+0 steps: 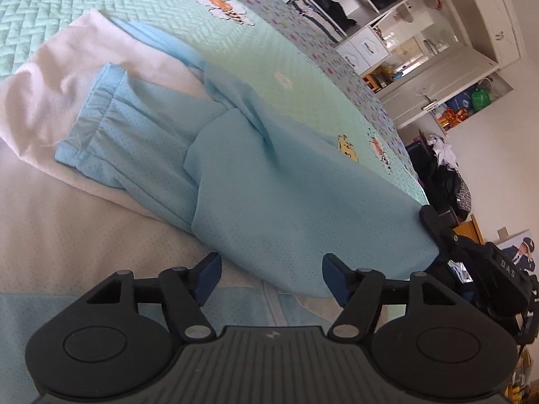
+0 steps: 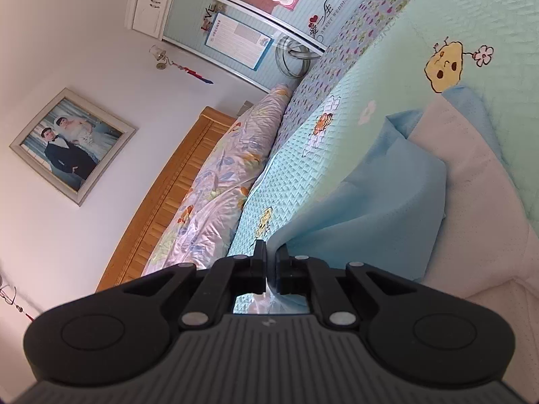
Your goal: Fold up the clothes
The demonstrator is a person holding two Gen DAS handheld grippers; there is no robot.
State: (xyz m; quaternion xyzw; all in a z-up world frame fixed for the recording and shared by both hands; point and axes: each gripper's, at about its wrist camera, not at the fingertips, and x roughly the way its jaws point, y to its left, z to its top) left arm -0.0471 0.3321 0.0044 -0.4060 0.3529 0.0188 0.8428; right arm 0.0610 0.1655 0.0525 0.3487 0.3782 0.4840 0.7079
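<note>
A light blue and white jacket [image 1: 256, 181] lies on the bed, one blue sleeve with a gathered cuff [image 1: 97, 114] folded across its white body. My left gripper [image 1: 271, 276] is open just above the jacket's near edge, nothing between its fingers. In the left wrist view the right gripper [image 1: 434, 222] pinches the blue fabric's far right corner. Seen from the right wrist, my right gripper [image 2: 271, 262] is shut on the edge of the blue fabric [image 2: 370, 208], which is lifted and stretches away toward the white part [image 2: 471, 181].
The green quilted bedspread [image 1: 151, 6] with cartoon patches covers the bed. A floral duvet [image 2: 215, 195] and wooden headboard [image 2: 168, 198] lie along the bed's side. Open wardrobe shelves [image 1: 404, 33] and clutter [image 1: 444, 168] stand beyond the bed. A framed photo [image 2: 72, 146] hangs on the wall.
</note>
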